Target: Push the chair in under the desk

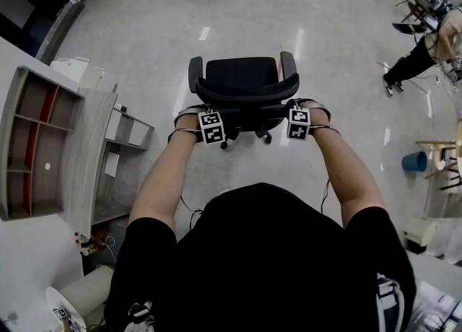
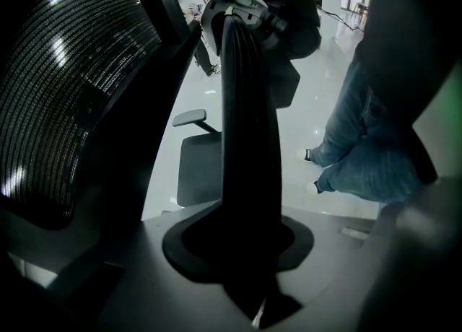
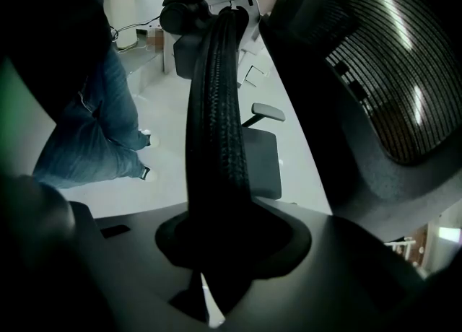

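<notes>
The black office chair (image 1: 242, 81) stands on the open grey floor (image 1: 325, 6) just in front of the person, its backrest turned toward them and its seat facing away, toward the top of the head view. The curved top rim of the backrest (image 1: 242, 96) is the chair's long line from here; it runs left to right, from one armrest (image 1: 195, 72) to the other. The left gripper (image 1: 210, 115) sits on the left end of that rim and the right gripper (image 1: 297, 112) on the right end, both pointing steeply down with the forearms stretched out side by side. In the left gripper view the rim rises as a smooth dark bar (image 2: 249, 143) from between the narrowed jaws, with the mesh of the backrest (image 2: 72, 92) on the left. In the right gripper view the same rim shows a woven texture (image 3: 216, 128), with the mesh on the right. Each pair of jaws is drawn in close around the rim and seems to be clamped on it, though the contact itself is dark and very near the lens. The person's legs in blue jeans (image 2: 361, 150) show beyond the chair. A white desk (image 1: 14, 60) with a grey shelf unit (image 1: 43, 143) lies along the left of the head view, well apart from the chair – off to its side, not ahead of the seat. A blue bin (image 1: 414, 161) stands far right.
</notes>
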{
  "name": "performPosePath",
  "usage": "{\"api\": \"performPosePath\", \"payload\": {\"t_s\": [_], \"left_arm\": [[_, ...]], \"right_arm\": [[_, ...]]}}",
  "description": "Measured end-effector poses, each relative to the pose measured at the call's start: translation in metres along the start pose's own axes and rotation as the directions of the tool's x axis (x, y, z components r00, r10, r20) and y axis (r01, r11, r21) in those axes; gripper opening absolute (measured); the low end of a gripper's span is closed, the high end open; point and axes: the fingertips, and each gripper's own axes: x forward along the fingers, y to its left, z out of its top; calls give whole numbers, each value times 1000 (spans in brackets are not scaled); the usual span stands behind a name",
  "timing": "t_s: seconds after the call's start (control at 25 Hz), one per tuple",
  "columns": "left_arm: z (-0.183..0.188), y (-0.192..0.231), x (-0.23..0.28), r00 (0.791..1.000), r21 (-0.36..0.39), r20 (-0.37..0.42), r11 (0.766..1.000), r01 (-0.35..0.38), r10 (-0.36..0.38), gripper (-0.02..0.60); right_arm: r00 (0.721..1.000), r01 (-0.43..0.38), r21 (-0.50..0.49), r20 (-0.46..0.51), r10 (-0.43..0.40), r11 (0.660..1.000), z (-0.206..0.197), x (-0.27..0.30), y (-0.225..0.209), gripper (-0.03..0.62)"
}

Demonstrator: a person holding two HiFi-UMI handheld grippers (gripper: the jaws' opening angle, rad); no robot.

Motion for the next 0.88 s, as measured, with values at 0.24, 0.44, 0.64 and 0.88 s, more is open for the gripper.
{"api": "performPosePath", "payload": {"t_s": [0.24,0.44,0.64,0.88], "left_arm": [[0,-4,-1,1000,-13,-4,1000,5,-5,95],[-2,-14,-5,1000,-34,-6,999,11,-11,95],[-6,-31,-12,1000,-68,-11,998,4,-5,95],[-14,-54,-18,1000,-123,-28,992,-1,-3,94]], "right_arm": [[1000,2,-5,9,-2,1000,1,-1,0,107],[1000,-4,-24,8,4,1000,4,-4,5,107],[1000,-3,-57,28,5,998,12,-9,12,110],[999,-3,-102,53,9,995,23,-7,19,115]]}}
